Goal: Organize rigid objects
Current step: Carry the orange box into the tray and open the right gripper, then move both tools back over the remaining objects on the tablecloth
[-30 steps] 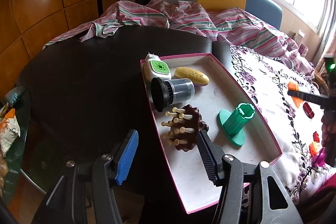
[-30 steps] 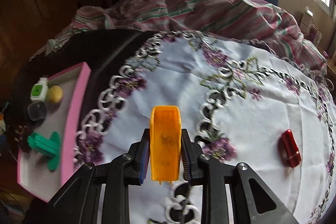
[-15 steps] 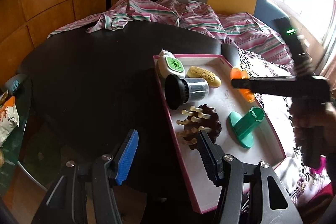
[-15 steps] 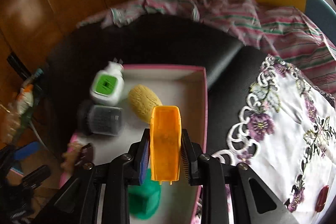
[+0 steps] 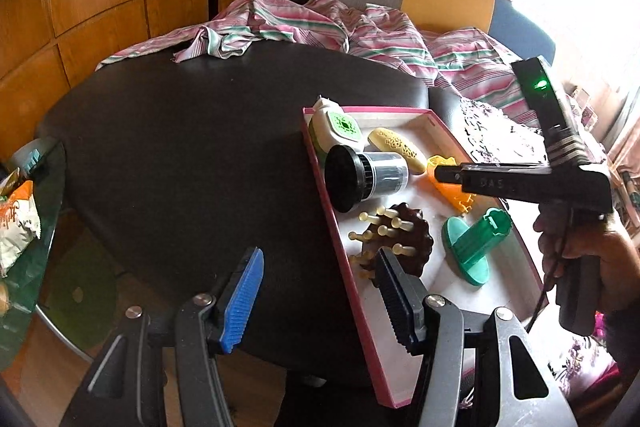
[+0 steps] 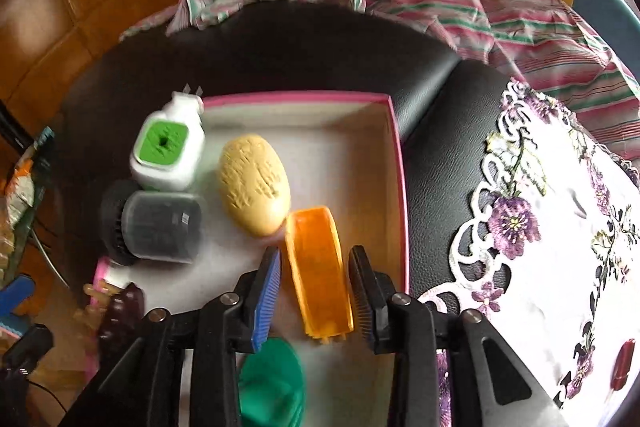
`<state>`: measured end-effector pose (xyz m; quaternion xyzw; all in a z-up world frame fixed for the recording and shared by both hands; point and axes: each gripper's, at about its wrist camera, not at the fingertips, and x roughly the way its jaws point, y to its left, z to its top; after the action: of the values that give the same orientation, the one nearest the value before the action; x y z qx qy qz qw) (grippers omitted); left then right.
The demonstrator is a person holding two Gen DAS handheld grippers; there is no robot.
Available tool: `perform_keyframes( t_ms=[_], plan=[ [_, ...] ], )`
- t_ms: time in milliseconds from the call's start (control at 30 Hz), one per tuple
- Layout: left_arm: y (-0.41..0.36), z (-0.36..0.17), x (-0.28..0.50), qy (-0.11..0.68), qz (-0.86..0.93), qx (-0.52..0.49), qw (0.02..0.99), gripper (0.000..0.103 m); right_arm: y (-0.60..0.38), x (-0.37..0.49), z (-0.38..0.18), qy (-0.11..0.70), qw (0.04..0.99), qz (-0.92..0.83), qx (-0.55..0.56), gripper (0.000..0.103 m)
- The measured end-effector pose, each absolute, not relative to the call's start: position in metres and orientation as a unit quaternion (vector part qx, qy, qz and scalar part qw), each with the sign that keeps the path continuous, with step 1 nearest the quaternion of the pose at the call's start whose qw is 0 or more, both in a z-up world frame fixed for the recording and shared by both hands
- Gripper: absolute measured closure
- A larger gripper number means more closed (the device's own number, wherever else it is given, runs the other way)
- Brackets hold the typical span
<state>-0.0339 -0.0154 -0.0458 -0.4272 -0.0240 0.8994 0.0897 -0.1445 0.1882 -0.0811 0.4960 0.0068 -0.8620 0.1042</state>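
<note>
A pink-rimmed tray (image 5: 320,187) (image 6: 396,167) lies on the black table. It holds a white and green bottle (image 5: 340,127) (image 6: 166,147), a yellow oval piece (image 5: 396,145) (image 6: 254,183), a black jar (image 5: 364,177) (image 6: 156,227), a brown pegged comb (image 5: 396,239) and a green spool (image 5: 472,243). An orange plastic piece (image 6: 318,275) (image 5: 448,187) rests on the tray floor beside the yellow oval. My right gripper (image 6: 315,255) straddles it with its jaws opening, and a gap shows on each side. My left gripper (image 5: 319,255) hangs open over the tray's left rim, holding nothing.
A white embroidered cloth (image 6: 560,227) covers the table to the right, with a small red item (image 6: 624,363) on it. Striped fabric (image 5: 320,27) is heaped at the far edge before a chair. A glass side table (image 5: 24,227) with snack bags stands at the left.
My right gripper carried the orange piece from the white cloth leftward over the tray, set it down by the yellow oval, and its jaws have parted. The left gripper barely moved.
</note>
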Motion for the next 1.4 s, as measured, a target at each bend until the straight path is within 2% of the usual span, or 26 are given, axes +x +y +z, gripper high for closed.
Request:
perform_keyframes(
  t_ms=[500, 867, 1133, 1400],
  plan=[
    [0.0, -0.029, -0.023, -0.002, 0.907, -0.407, 0.106, 0.044, 0.228, -0.087, -0.035, -0.024, 0.079, -0.896, 0.437, 0.065],
    [0.024, -0.019, -0.02, 0.021, 0.908, -0.397, 0.132, 0.044, 0.297, -0.036, -0.021, -0.076, 0.032, -0.899, 0.431, 0.065],
    [0.06, -0.008, -0.018, 0.044, 0.905, -0.384, 0.18, 0.044, 0.38, 0.018, -0.008, -0.127, -0.044, -0.895, 0.425, 0.065],
    [0.118, -0.008, -0.013, 0.063, 0.875, -0.399, 0.266, 0.044, 0.47, 0.094, 0.0, -0.199, -0.149, -0.878, 0.408, 0.063]
  ],
)
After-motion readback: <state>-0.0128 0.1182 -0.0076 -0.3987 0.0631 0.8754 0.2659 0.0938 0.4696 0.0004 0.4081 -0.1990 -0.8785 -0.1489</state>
